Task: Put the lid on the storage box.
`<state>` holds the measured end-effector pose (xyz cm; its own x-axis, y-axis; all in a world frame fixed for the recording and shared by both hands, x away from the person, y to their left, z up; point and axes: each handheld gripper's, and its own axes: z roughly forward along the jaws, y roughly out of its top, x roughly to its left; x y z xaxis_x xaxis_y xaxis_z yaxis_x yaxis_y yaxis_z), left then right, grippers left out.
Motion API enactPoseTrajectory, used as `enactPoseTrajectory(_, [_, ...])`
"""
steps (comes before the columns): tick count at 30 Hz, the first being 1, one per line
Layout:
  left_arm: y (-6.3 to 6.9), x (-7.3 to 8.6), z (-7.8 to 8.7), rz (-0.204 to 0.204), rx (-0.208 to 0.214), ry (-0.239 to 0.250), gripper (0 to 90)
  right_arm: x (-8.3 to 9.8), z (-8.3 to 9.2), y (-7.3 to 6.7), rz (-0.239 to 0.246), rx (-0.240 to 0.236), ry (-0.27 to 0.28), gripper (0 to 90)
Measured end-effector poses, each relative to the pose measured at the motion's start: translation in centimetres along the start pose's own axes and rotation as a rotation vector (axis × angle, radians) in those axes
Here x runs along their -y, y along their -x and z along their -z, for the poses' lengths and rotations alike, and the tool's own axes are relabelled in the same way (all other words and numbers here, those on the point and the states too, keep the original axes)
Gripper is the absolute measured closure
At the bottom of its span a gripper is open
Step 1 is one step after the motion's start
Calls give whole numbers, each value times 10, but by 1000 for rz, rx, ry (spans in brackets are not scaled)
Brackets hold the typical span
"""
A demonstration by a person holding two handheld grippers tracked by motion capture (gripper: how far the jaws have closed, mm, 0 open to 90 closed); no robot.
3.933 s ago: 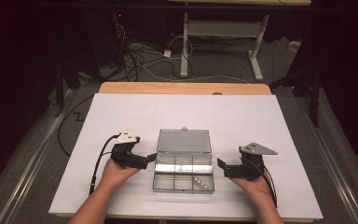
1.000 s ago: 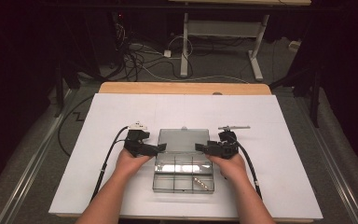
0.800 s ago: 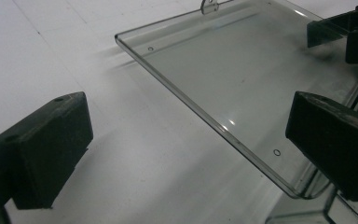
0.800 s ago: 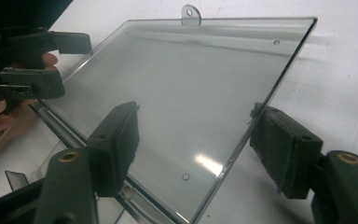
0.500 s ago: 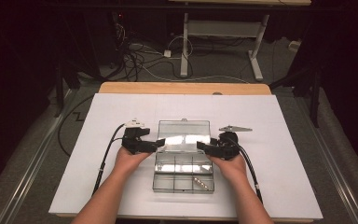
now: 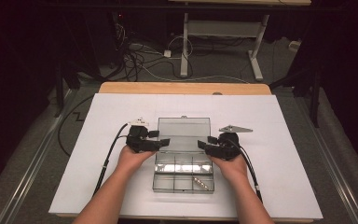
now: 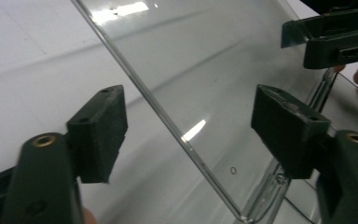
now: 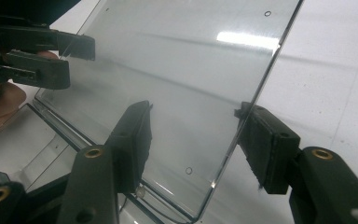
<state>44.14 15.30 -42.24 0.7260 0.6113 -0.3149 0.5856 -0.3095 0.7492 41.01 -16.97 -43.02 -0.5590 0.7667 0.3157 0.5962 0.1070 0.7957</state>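
A clear plastic compartment box lies on the white table, its clear lid open and tilted up at the back. Small metal parts lie in its front right compartment. My left gripper is at the lid's left edge. In the left gripper view its jaws straddle that edge with a wide gap; they have just been closing. My right gripper straddles the lid's right edge, jaws also just closing, one pad seen through the plastic. Neither pair presses on the lid.
The white sheet covers the table, with a wooden strip along its far edge. A cable trails from the left gripper toward the near left. Beyond the table, cables and a desk frame are on the dark floor.
Both hands came in from the box's sides to the lid. Over the last second the lid's top edge has risen in the high view and both pairs of jaws have narrowed around its side edges.
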Motion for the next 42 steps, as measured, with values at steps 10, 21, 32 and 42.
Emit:
enactPoseTrajectory(10, [0, -1, 3, -12, 19, 9, 411, 0, 2, -1, 13, 3, 11, 475])
enactPoseTrajectory(21, [4, -2, 10, -51, 5, 28, 486, -1, 9, 0, 49, 25, 25, 511])
enactPoseTrajectory(32, [10, -4, 15, -83, -18, 53, 540, 3, 33, 0, 105, 45, 62, 587])
enactPoseTrajectory(42, [15, -3, 24, -121, -21, 76, 612, 11, 48, -5, 134, 28, 112, 799])
